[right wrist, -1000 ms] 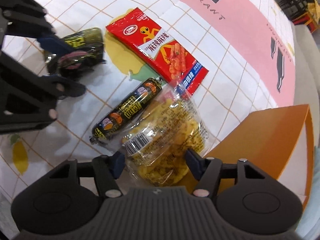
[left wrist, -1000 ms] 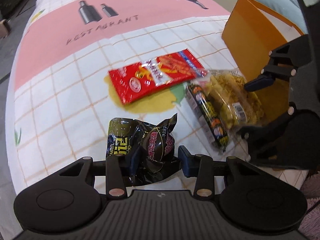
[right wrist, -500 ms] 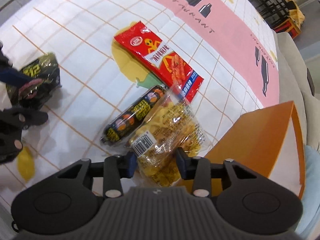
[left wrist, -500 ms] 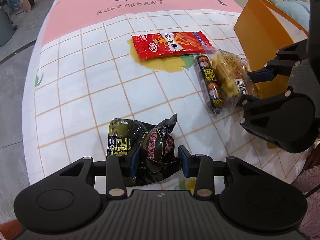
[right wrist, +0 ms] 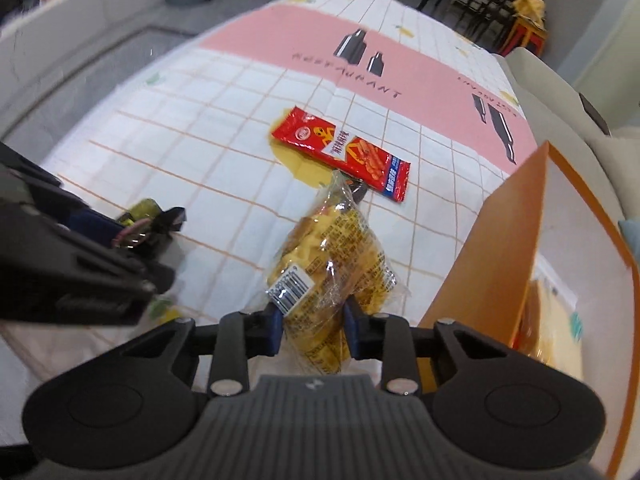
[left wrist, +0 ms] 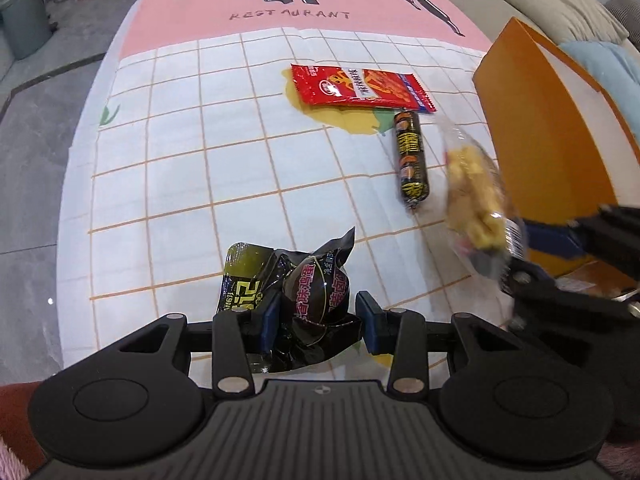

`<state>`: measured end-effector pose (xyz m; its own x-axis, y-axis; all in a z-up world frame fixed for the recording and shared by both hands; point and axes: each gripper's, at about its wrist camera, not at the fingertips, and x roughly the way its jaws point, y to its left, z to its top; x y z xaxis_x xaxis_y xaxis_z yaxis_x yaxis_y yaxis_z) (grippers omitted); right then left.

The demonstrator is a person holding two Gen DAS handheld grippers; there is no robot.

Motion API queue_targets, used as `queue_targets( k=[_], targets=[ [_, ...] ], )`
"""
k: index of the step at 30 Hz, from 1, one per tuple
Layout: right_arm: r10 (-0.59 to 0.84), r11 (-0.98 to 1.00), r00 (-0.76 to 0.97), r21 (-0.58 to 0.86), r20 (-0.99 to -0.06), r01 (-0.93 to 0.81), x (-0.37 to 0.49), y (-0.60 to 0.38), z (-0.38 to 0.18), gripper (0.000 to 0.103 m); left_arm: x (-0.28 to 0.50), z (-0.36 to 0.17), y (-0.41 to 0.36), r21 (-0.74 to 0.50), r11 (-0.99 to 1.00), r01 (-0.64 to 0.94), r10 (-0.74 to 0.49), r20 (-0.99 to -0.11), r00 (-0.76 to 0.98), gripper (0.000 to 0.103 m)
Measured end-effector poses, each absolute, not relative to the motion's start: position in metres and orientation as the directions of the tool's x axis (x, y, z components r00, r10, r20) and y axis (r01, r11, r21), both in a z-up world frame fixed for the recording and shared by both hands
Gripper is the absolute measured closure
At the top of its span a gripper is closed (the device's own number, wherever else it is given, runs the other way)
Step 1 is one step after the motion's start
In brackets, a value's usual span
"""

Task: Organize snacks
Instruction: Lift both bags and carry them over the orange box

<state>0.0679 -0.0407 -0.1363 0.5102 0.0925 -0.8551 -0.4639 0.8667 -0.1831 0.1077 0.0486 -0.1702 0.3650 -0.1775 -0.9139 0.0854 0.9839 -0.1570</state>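
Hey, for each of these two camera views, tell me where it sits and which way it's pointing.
Left wrist: on the left hand-held gripper, looking along its fingers across the tablecloth; it grips the black snack packs, and the right one shows at right.
Right wrist: on the right hand-held gripper, facing the cloth and orange box; it grips the yellow snack bag, and the left one shows at left.
Shared: red packet, box, both held snacks.
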Motion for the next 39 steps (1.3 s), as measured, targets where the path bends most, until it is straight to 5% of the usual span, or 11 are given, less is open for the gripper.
queue_targets(
  k=[14,22,26,39],
  targets=[
    [0.363,0.89,0.505,0.131,-0.783,-0.437,0.036,-0.066,-0.141,0.075,0.091,-0.168,0.034,-0.042,0.975,0.217,-0.132,-0.898,0.42,0.046],
    [0.351,0.892,0.506,0.119,-0.788,-0.435,0.031,-0.065,-0.146,0.074,0.088,-0.183,0.021,0.095,0.964,0.249,-0.021,-0.905,0.424,0.045],
    [0.356,0.892,0.502,0.127,-0.788,-0.433,0.032,-0.066,-0.149,0.073,0.088,-0.182,0.023,0.099,0.966,0.241,-0.015,-0.902,0.432,0.056],
    [0.372,0.906,0.587,0.142,-0.719,-0.399,0.021,-0.075,-0.121,0.075,0.086,-0.144,0.034,0.008,0.987,0.16,-0.073,-0.865,0.497,0.058]
  ],
)
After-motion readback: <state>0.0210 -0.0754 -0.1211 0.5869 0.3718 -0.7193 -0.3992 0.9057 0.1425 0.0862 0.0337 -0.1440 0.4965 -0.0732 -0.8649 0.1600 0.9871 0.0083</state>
